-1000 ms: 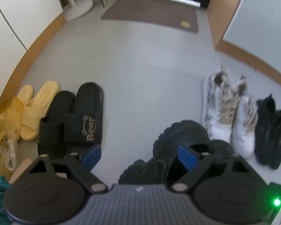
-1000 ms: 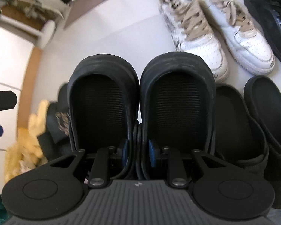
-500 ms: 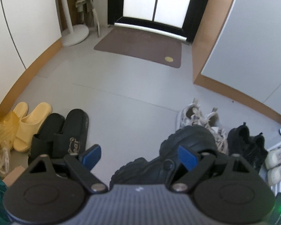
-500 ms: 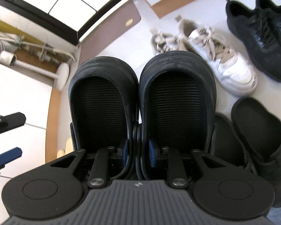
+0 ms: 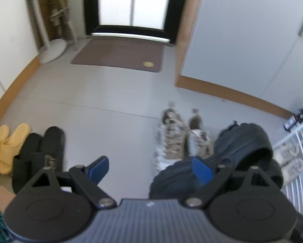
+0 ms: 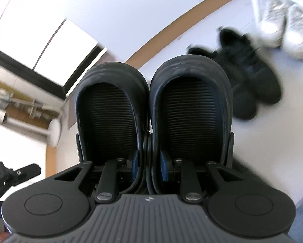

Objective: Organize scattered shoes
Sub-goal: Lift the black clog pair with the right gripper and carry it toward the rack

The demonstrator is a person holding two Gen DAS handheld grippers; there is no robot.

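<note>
Right gripper (image 6: 148,162): jaws clamped on the adjoining inner walls of a pair of black clogs (image 6: 153,105); the clogs sit side by side, openings toward the camera, held clear of the grey floor (image 6: 273,141).

Left gripper (image 5: 149,168): jaws wide apart, nothing between them.

On the floor, right side: black sneakers (image 6: 250,77) lie just beside white sneakers (image 6: 283,26) at a white rack (image 5: 293,158); beige-laced sneakers (image 5: 179,141) stand nearby.

Left side: black slides (image 5: 38,151) beside yellow slides (image 5: 9,141); a brown doormat (image 5: 119,54) lies at the door.
</note>
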